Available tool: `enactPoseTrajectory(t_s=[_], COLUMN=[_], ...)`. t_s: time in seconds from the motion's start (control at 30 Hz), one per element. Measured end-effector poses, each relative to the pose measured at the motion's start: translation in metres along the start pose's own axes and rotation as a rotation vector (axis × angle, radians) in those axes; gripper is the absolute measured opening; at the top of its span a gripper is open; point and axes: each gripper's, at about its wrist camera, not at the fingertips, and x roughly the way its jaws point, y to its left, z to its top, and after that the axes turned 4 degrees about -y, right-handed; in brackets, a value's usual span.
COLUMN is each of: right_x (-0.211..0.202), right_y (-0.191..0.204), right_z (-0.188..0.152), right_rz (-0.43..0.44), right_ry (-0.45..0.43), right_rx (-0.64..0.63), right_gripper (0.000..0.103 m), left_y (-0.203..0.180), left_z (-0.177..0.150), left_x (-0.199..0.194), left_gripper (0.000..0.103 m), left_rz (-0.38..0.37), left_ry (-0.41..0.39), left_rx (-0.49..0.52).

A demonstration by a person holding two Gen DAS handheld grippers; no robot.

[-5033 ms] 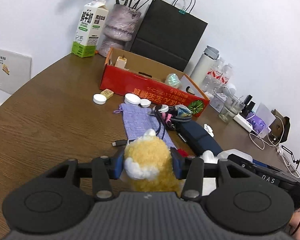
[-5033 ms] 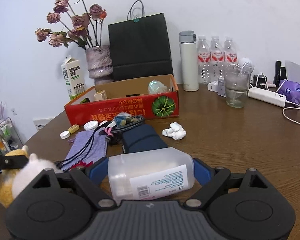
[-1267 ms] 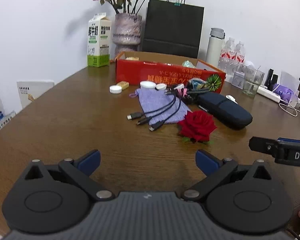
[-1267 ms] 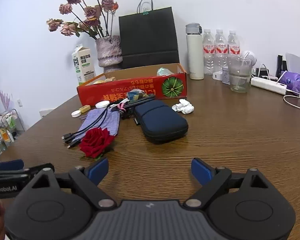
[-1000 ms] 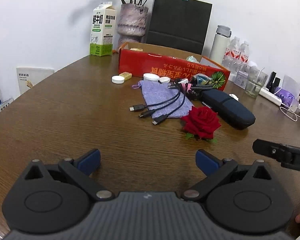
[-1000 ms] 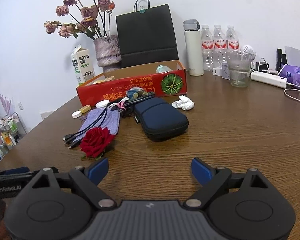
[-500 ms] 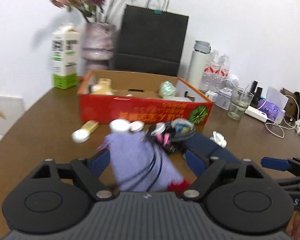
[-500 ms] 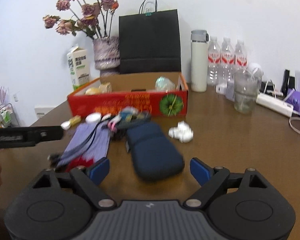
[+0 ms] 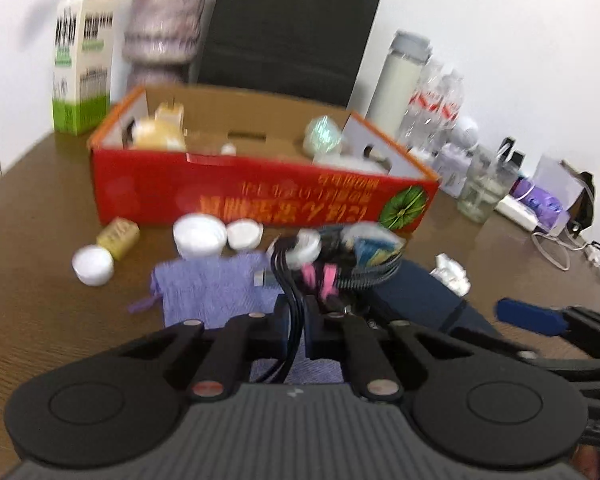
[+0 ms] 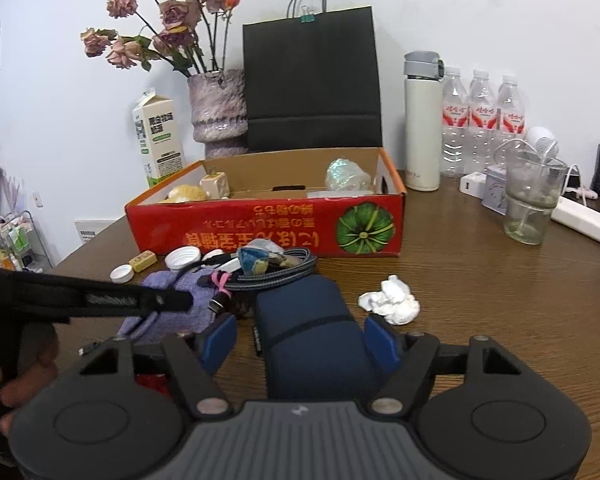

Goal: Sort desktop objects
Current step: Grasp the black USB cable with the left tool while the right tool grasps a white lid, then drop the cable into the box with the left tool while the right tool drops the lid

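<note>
Left tool (image 9: 296,334) clamped on thin black cables (image 9: 290,300); right tool (image 10: 302,346) closing around rounded navy fabric case (image 10: 312,332).

Pretty cramped in front of the red box (image 10: 260,220): caps, cables (image 10: 268,268) and the purple pouch (image 10: 180,300) crowd it. Bare counter (image 10: 500,300) opens up right of the crumpled tissue (image 10: 390,298), with the glass (image 10: 530,200) and bottles (image 10: 482,120) lining the back.

Black cables (image 9: 290,320) draped over purple pouch (image 9: 212,292), navy zip case (image 10: 312,336) lying flat alongside
</note>
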Motion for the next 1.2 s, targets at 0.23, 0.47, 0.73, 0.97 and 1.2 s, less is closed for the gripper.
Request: enactPoseTrajectory(t_s=[0.23, 0.47, 0.73, 0.97, 1.2], right_x=[-0.018, 0.007, 0.049, 0.060, 0.016], right_y=[0.032, 0.090, 0.140, 0.129, 0.099], right_z=[0.001, -0.002, -0.009, -0.004, 0.011], right_rz=[0.111, 0.214, 0.255, 0.241, 0.168], right_ry=[-0.054, 0.009, 0.095, 0.136, 0.013], right_rx=[-0.090, -0.267, -0.502, -0.349, -0.224], right_gripper=[0.066, 0.055, 0.046, 0.008, 0.008], left_y=[0.021, 0.048, 0.067, 0.074, 0.062], left_z=[-0.002, -0.025, -0.036, -0.039, -0.041], left_x=[-0.062, -0.094, -0.105, -0.123, -0.144], left_gripper=[0.007, 0.007, 0.006, 0.006, 0.005], left_rz=[-0.065, -0.073, -0.093, -0.024, 0.035], left_ry=[-0.056, -0.037, -0.013, -0.061, -0.130], left_rx=[-0.076, -0.190, -0.283, -0.299, -0.219])
